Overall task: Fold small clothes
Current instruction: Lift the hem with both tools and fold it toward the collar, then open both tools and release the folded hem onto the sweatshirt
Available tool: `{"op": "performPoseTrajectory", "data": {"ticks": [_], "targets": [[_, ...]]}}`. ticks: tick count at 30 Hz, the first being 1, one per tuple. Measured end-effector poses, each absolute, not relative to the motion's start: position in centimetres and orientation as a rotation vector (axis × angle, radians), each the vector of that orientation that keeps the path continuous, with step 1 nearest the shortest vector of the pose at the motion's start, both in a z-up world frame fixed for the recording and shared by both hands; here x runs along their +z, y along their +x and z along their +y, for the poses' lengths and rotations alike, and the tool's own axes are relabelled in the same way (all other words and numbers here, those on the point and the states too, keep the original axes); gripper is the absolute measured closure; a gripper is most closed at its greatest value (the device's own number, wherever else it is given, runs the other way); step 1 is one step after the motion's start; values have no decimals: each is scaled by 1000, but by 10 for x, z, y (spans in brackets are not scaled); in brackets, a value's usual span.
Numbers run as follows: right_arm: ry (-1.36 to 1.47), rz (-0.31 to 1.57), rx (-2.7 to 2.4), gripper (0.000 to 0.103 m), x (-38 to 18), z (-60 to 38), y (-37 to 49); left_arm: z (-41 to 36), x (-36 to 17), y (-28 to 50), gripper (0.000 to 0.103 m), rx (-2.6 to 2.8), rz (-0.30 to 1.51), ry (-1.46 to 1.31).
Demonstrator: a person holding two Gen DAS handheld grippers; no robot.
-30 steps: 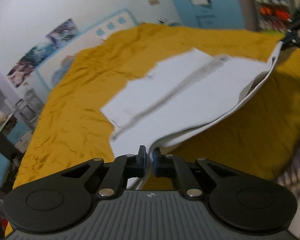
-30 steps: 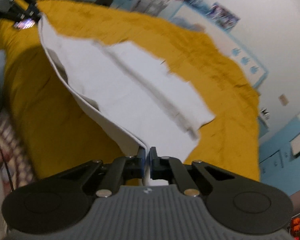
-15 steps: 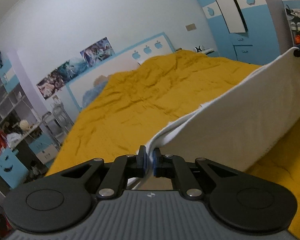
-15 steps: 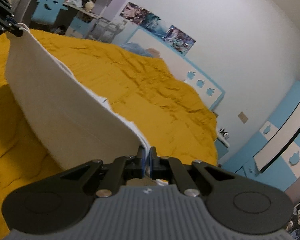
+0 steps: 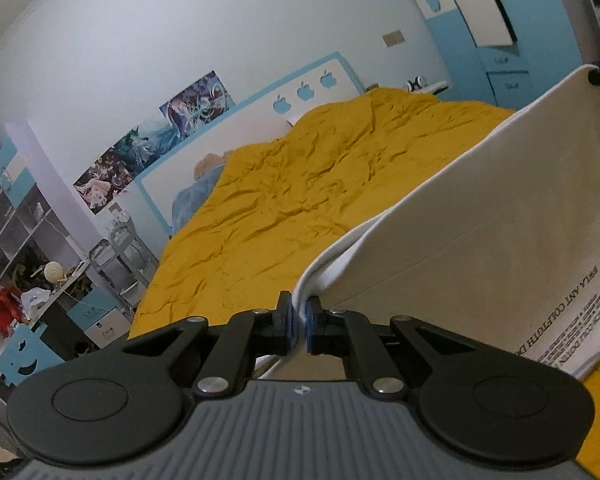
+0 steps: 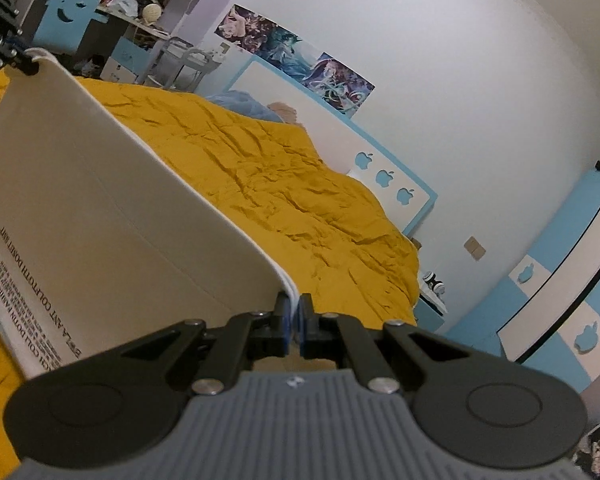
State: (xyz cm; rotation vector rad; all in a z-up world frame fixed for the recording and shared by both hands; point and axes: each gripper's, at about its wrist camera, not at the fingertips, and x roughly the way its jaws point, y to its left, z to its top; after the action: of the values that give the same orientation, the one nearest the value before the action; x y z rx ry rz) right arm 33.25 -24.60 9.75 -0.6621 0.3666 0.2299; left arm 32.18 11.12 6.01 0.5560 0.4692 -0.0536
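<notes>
You have the soft white cotton garment with black print [image 5: 480,216] stretched above the yellow-covered bed [image 5: 300,200], left hand-held gripper [image 5: 299,316] and right hand-held gripper [image 6: 294,312] each clenched on a top corner; it hangs limp toward 6 o'clock, so keep the corners pinched

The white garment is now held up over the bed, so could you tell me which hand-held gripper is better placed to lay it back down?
Neither, probably: the left hand-held gripper and the right hand-held gripper each pinch one top corner of the white garment, which hangs taut between them above the yellow bedspread. Both should lower together.
</notes>
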Motion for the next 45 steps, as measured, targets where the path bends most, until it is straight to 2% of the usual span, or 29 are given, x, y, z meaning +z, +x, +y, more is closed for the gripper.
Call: {"op": "performPoseTrajectory", "data": {"ticks": [5, 13, 25, 30, 31, 32, 33, 34, 35, 38, 41, 45], "targets": [[-631, 410, 246, 103, 71, -239, 410, 117, 34, 371, 97, -61, 547, 541], [-598, 505, 247, 103, -17, -228, 512, 126, -32, 436, 97, -86, 672, 497], [-610, 614, 234, 103, -125, -214, 591, 134, -97, 490, 95, -94, 764, 436], [-576, 628, 238, 101, -143, -215, 602, 141, -106, 500, 82, -97, 762, 416], [-571, 623, 229, 88, -143, -216, 602, 143, -105, 501, 72, -90, 759, 409], [-562, 614, 218, 80, -143, -216, 603, 146, -103, 500, 61, -73, 750, 399], [-554, 605, 209, 63, -140, -218, 600, 148, -101, 502, 56, -58, 736, 387], [-547, 598, 197, 54, -136, -219, 594, 151, -97, 502, 46, -42, 718, 372], [-534, 598, 191, 53, -132, -222, 592, 155, -93, 502, 39, -30, 706, 359], [-437, 613, 183, 53, -114, -239, 588, 171, -76, 494, 34, 10, 668, 295], [-263, 658, 188, 45, -100, -267, 588, 197, -67, 491, 22, 2, 668, 156], [-67, 758, 163, 45, -108, -295, 598, 236, -80, 505, 24, 12, 779, -75]]}}
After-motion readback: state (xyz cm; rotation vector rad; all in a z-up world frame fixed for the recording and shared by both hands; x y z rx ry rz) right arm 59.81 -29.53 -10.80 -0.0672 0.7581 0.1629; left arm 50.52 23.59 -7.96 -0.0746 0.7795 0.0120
